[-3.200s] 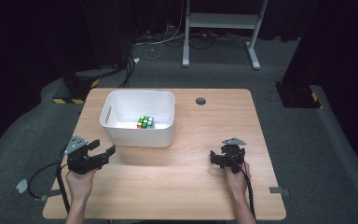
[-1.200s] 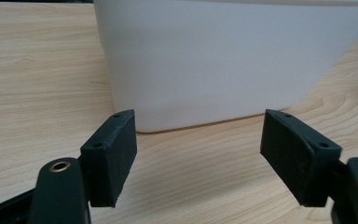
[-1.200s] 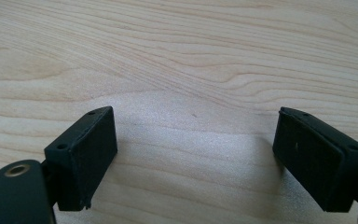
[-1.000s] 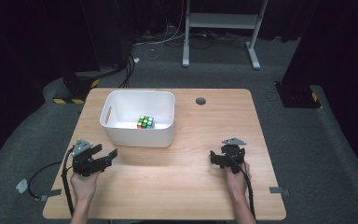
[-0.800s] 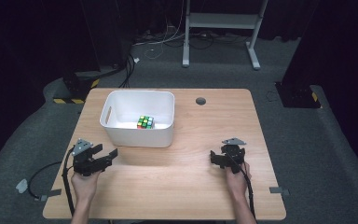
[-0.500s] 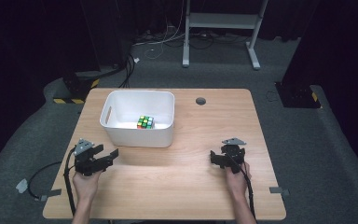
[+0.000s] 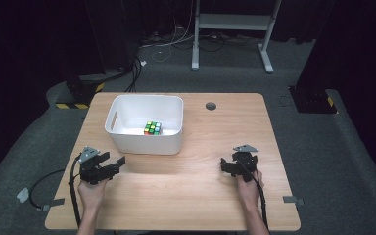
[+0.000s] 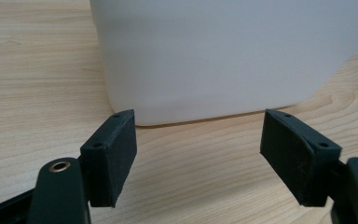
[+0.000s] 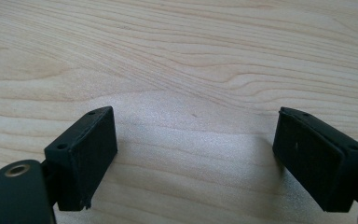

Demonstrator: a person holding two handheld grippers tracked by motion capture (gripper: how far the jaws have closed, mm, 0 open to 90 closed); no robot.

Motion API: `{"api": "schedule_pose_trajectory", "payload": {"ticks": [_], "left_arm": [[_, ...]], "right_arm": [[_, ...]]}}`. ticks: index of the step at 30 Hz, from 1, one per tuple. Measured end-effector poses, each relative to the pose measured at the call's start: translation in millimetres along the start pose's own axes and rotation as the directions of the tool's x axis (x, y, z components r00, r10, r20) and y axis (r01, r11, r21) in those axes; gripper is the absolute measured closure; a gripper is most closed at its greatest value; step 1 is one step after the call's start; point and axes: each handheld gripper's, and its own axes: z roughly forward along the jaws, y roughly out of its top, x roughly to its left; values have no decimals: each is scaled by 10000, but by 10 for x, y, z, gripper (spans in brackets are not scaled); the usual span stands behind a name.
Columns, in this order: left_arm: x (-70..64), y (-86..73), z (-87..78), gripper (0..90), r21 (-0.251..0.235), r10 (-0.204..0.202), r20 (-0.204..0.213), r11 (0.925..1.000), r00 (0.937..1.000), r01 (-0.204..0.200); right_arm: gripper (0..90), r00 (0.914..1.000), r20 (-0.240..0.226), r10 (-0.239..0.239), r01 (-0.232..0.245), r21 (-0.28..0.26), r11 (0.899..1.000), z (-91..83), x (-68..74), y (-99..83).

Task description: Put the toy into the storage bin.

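A white bin (image 7: 127, 139) stands on the wooden table (image 7: 186, 191), left of centre, with a multicoloured puzzle cube (image 7: 152, 128) lying inside it. My left gripper (image 7: 113, 160) rests low on the table just in front of the bin's near left corner, open and holding nothing. In the left gripper view its jaws (image 8: 198, 154) stand wide apart, facing the bin's white wall (image 8: 223, 56) a short way off. Over at the near right of the table, my right gripper (image 7: 229, 166) is open too. Bare wood lies between its jaws (image 9: 196, 154) in the right gripper view.
A small round cable hole (image 7: 210, 105) is in the tabletop near the far edge. Cables trail from both grippers over the near edge. A white metal stand (image 7: 232, 22) and black floor bases stand on the grey carpet beyond the table.
Since the earliest frame the left gripper has slid slightly toward the near edge and settled lower. Over the last second it has barely moved. The right gripper has stayed still.
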Motion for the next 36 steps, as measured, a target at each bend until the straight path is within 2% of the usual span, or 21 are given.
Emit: {"api": "schedule_pose_trajectory", "payload": {"ticks": [4,11,21,36], "left_arm": [[4,-14,11,272,49,60,-80,10000,9999,-60],[26,-41,46,272,126,-89,-112,9999,9999,90],[10,-50,136,273,262,-13,-238,9997,9997,20],[12,-88,242,274,589,308,-637,9979,9975,-270]], "right_arm": [[136,10000,-1,2,-2,0,10000,0,0,0],[136,10000,0,2,-2,-2,10000,0,0,0],[137,10000,1,3,-3,-2,10000,0,0,0],[137,10000,1,1,-1,-4,10000,0,0,0]]}}
